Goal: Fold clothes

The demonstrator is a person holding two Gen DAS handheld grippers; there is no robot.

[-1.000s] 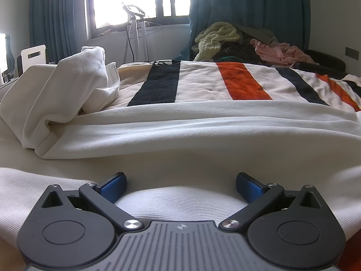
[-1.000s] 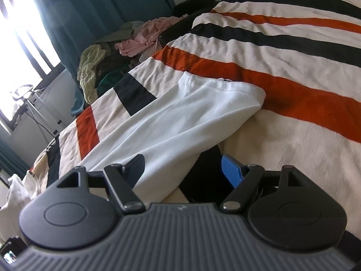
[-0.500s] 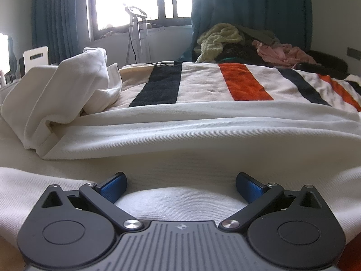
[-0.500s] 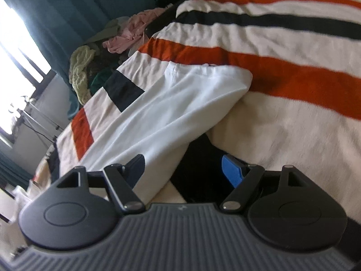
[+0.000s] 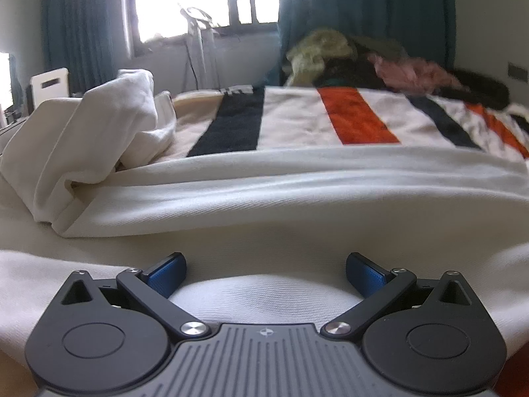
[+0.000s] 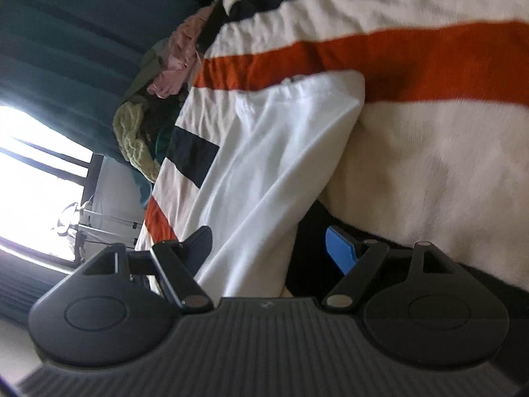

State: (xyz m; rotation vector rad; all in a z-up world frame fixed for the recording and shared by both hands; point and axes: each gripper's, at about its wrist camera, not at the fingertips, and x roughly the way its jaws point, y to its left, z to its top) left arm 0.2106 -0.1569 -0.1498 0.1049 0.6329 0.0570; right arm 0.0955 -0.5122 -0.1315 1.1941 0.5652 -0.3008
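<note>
The left gripper (image 5: 265, 273) is standing wide open, its blue-padded fingers (image 5: 167, 269) straddling a raised fold of the cream-white knit garment (image 5: 264, 195), which is lying across the cream blanket with black and orange stripes (image 5: 357, 115). The right gripper (image 6: 269, 248) is likewise standing open, tilted, with a white sleeve-like part of the garment (image 6: 281, 165) passing between its jaws, ungripped. A pile of mixed clothes (image 5: 363, 63) is sitting beyond.

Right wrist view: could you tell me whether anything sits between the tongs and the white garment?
Nothing visible does. The right tongs are open, and the white garment already runs between the fingers, lying on the striped blanket.
</note>
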